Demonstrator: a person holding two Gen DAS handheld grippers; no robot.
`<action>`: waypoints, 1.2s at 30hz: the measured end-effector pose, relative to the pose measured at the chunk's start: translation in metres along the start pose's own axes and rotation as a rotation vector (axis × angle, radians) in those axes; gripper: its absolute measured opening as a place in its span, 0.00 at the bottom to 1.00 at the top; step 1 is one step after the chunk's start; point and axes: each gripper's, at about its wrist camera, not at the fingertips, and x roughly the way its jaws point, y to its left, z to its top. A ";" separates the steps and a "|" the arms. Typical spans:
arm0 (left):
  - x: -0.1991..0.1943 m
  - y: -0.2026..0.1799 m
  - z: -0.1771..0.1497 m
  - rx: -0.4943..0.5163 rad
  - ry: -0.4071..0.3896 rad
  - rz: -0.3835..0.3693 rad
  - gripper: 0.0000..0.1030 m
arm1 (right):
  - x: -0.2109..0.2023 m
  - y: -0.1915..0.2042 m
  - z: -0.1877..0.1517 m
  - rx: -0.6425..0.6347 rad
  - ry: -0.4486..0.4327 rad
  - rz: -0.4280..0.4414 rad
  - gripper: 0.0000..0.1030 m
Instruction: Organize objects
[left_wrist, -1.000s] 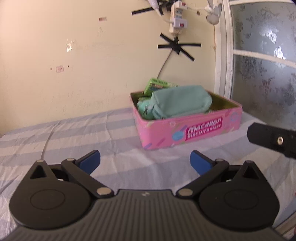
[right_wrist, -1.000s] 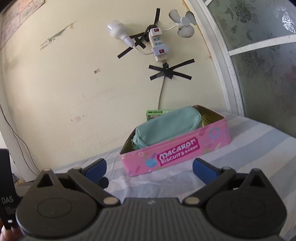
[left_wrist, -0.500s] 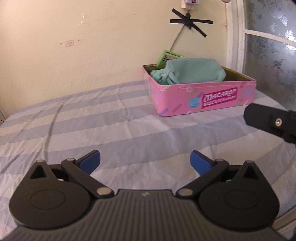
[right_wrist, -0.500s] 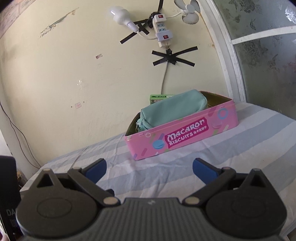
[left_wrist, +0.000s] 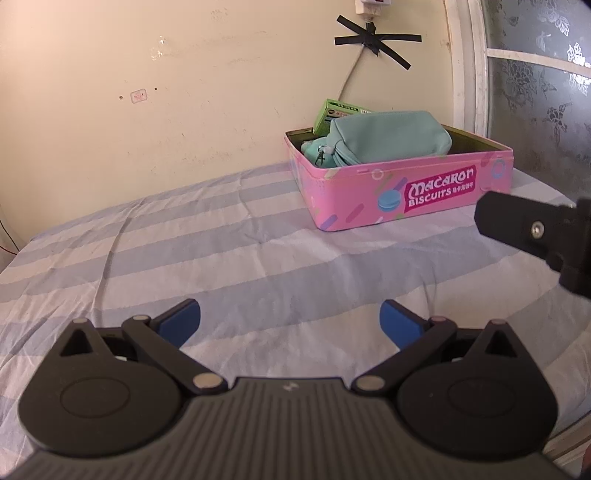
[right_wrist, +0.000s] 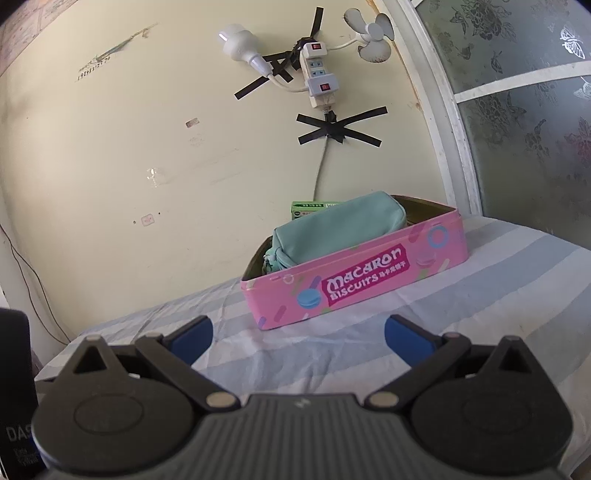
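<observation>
A pink "Macaron Biscuits" tin (left_wrist: 436, 192) (right_wrist: 369, 280) stands lidless on the striped sheet near the wall. Inside it lie a teal zip pouch (left_wrist: 391, 136) (right_wrist: 332, 232) and, behind that, a green box (left_wrist: 328, 110) (right_wrist: 310, 207) leaning against the back. My left gripper (left_wrist: 290, 323) hovers open over the sheet, well short of the tin, nothing between its blue pads. My right gripper (right_wrist: 298, 338) is open too, empty, also back from the tin. In the left wrist view the right gripper's black body (left_wrist: 535, 232) shows at the right edge.
The blue-and-white striped sheet (left_wrist: 221, 258) covers the surface up to a cream wall. A taped power strip (right_wrist: 317, 74) with a cable hangs above the tin. A frosted window (right_wrist: 517, 110) is on the right. A black device (right_wrist: 14, 387) sits at the left edge of the right wrist view.
Both grippers have pulled back and tilted down from the tin. In the left wrist view the tin has shifted right and far more sheet shows. Both stay open.
</observation>
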 end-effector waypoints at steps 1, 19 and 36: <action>0.000 0.000 0.000 0.002 0.001 -0.001 1.00 | 0.000 0.000 0.000 0.003 0.001 0.000 1.00; 0.001 -0.003 -0.001 0.010 0.019 -0.007 1.00 | 0.003 -0.004 -0.001 0.013 0.011 0.000 1.00; 0.001 -0.002 -0.002 0.008 0.024 -0.010 1.00 | 0.003 -0.002 -0.002 0.011 0.012 -0.003 1.00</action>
